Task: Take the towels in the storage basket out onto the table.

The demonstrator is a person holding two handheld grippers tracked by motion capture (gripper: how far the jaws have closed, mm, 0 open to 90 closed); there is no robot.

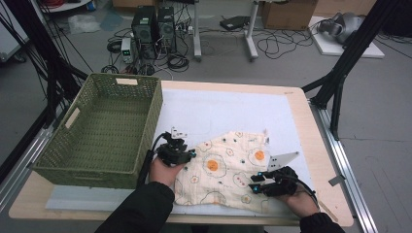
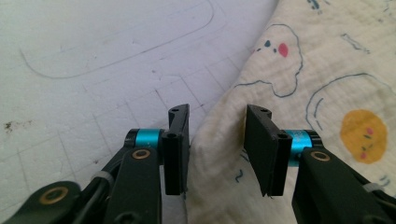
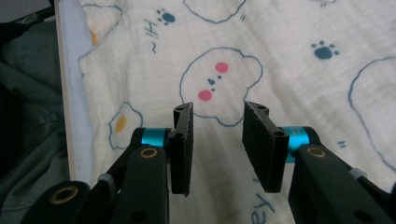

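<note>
On desk, beside green basket [image 1: 99, 128], printed cloth [image 1: 228, 165] lies flat. Left tongs [image 2: 217, 140] parted over cloth's edge fold; right tongs [image 3: 217, 140] parted above cloth, gripping nothing.

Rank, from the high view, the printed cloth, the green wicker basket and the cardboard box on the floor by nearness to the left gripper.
Measured from the left gripper:
1. Printed cloth: its left edge lies right at the gripper's open jaws.
2. Green wicker basket: just to the gripper's left, on the table.
3. Cardboard box: far off on the floor beyond the table, upper right.
</note>
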